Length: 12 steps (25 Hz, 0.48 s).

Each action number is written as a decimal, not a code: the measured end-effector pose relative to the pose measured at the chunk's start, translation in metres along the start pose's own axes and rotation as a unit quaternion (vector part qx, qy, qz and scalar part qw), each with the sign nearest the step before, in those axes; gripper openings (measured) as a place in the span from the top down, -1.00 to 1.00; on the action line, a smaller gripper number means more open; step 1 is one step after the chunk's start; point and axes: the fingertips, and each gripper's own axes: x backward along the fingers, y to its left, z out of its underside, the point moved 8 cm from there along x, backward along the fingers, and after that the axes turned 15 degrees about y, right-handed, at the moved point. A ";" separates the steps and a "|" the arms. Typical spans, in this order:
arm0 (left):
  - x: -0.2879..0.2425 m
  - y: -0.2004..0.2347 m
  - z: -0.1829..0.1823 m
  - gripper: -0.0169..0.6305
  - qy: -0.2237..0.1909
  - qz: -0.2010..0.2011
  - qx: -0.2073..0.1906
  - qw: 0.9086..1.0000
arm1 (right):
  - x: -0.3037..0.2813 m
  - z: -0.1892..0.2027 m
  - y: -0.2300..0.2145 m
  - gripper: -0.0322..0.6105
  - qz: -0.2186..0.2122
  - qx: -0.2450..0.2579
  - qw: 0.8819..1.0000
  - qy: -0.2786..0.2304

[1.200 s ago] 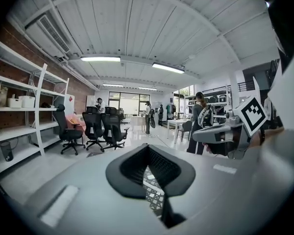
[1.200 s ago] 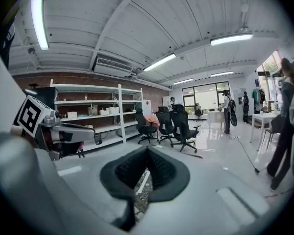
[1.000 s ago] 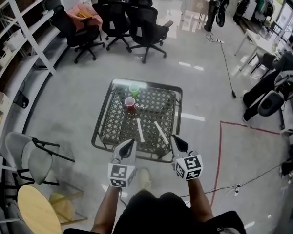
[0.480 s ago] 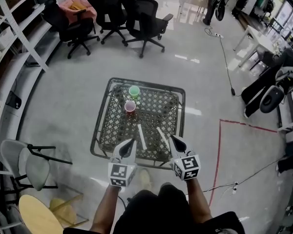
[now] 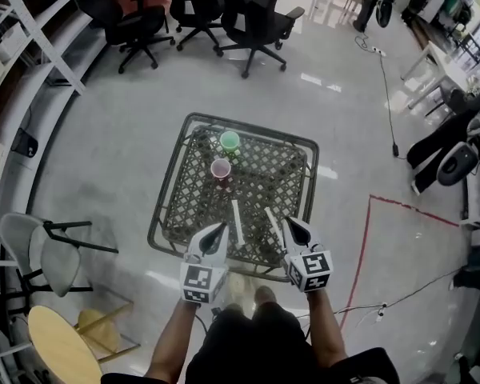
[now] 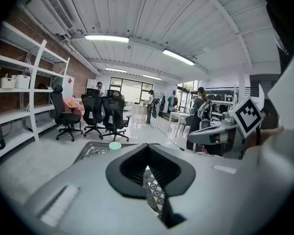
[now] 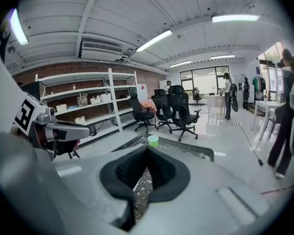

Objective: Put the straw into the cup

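A low table (image 5: 174, 189) with a dark lattice top stands in front of me. On it are a green cup (image 5: 230, 141) at the far side and a pink cup (image 5: 221, 169) just nearer. Two white straws lie on the near half, one (image 5: 237, 222) left and one (image 5: 272, 221) right. My left gripper (image 5: 217, 232) hangs shut and holds nothing over the near edge, left of the left straw. The right gripper (image 5: 292, 226) is shut with nothing in it, just right of the right straw. The green cup (image 6: 115, 145) shows beyond the left gripper (image 6: 147, 148), and likewise the green cup (image 7: 153, 140) beyond the right gripper (image 7: 147, 150).
Black office chairs (image 5: 256, 14) stand beyond the table, white shelving (image 5: 16, 46) runs along the left. A grey folding chair (image 5: 40, 254) and a round wooden tabletop (image 5: 60, 346) are at my near left. A red tape line (image 5: 364, 230) and a cable (image 5: 388, 94) cross the floor on the right.
I have come closer to the table. Both grippers moved forward and down, from short of the near edge to over it beside the straws. Both stayed shut.
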 end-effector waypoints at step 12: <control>-0.075 0.007 0.034 0.93 0.060 -0.004 0.038 0.997 | -0.084 0.027 -0.041 0.89 -0.036 0.015 0.996 0.074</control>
